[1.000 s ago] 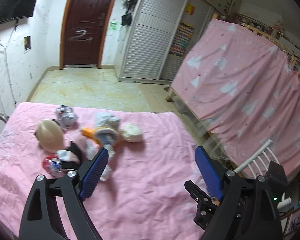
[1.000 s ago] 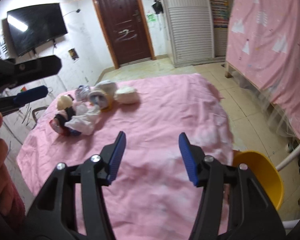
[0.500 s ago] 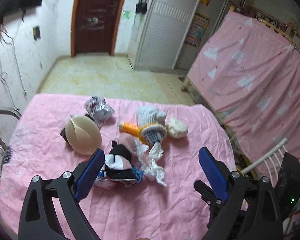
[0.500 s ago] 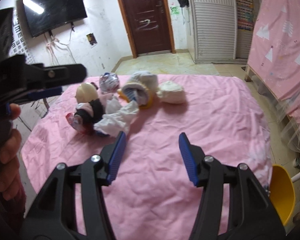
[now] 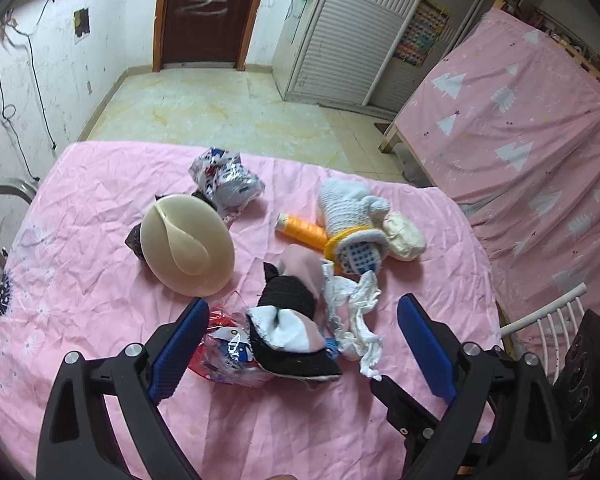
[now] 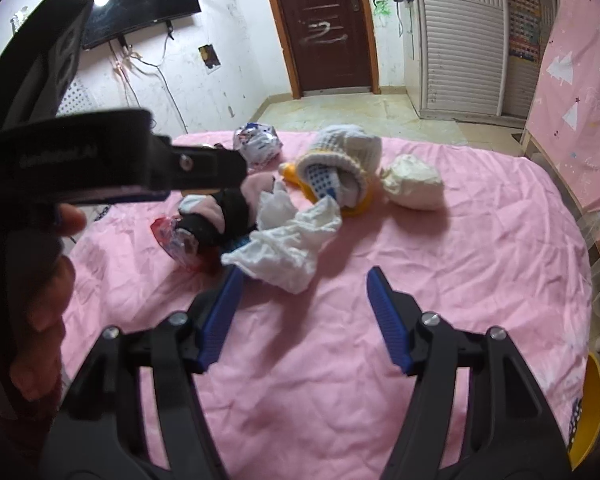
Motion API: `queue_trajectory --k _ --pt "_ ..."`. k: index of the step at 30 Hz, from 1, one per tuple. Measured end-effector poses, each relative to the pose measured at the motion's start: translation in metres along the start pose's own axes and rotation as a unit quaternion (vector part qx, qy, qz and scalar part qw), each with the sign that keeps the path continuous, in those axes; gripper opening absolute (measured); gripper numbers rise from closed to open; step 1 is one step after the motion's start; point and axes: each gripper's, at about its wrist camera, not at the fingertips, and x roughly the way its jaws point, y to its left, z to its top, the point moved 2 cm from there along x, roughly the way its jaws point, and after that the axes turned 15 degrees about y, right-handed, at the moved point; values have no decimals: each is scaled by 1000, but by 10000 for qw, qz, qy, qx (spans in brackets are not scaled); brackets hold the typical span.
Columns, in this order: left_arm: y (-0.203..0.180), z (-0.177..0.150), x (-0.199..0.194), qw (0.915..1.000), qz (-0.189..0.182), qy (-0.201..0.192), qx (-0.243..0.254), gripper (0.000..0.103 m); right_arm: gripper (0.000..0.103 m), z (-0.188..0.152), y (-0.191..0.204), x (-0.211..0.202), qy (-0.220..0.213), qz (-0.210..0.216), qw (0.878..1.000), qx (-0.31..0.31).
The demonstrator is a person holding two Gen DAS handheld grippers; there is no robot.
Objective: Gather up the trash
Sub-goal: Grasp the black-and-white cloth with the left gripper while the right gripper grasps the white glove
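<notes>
Pink sheet (image 5: pixel 100 208); orange spool (image 5: pixel 302 231); possibly cream hat (image 5: pixel 187 245).

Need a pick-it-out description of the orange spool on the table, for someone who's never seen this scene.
On the pink-clothed table, find the white knit glove with the yellow cuff, right of the beige dish. The orange thread spool pokes out leftward from under that cuff. It is the only bright orange cylinder there.

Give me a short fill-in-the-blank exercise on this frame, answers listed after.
1. Both the left gripper and the right gripper have jaws that are ____.
2. The tablecloth is ____ in colour.
3. The thread spool beside the knit glove is ____.

Missing words: open; pink; orange
</notes>
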Motion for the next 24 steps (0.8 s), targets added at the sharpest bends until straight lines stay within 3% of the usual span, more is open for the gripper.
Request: queue_trajectory --k 14,15,16,20,24 --pt "13 9 13 9992 -280 229 -177 86 62 36 -5 41 360 323 9987 185" --pt "14 9 13 9991 -304 244 -185 86 58 37 -5 43 369 322 9986 213" --pt "14 10 14 9990 -312 253 -187 86 47 39 -7 46 396 357 9983 241" --pt "12 12 17 9990 -318 285 -156 86 33 38 -12 49 402 323 9983 288" --pt "7 13 20 9991 -269 309 -143 86 31 35 -21 42 296 303 9982 436"
